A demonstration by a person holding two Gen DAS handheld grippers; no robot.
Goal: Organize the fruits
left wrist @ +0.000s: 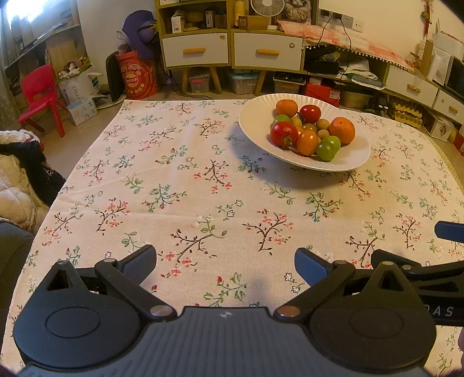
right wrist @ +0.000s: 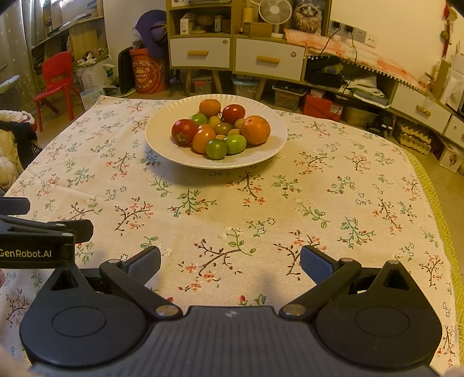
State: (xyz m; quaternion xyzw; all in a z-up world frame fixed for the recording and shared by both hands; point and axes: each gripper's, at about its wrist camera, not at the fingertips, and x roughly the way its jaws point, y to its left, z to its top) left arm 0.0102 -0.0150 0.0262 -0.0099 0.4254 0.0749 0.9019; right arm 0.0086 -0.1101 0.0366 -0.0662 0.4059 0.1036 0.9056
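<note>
On the bench (right wrist: 362, 203), covered by a cloth (left wrist: 174, 179) printed with flowering twigs, a white plate (right wrist: 162, 136) stands toward the far edge and carries the fruits (right wrist: 220, 130) in one heap: two oranges, red and orange tomatoes, green tomatoes and several small yellowish fruits at the middle, all touching one another. Left gripper (left wrist: 225, 262): low over the near part of the cloth, jaws spread wide, nothing between the blue pads; the plate lies ahead and to its right, well apart. Right gripper (right wrist: 230, 262): likewise low over the near cloth, jaws wide and empty, the plate almost straight ahead. The two tools lie side by side; in the right wrist view the body of the left one enters from the left edge and bears white lettering reading "GenRobot.AI". In the left wrist view the right tool's side shows the letters "DAS", cut off at the frame edge. Beyond the bench stand a red chair (right wrist: 56, 78), a cabinet (left wrist: 232, 49) with two white drawers, a small fan (right wrist: 275, 13), and a red drum (left wrist: 138, 74) whose printed label is too small to read.
</note>
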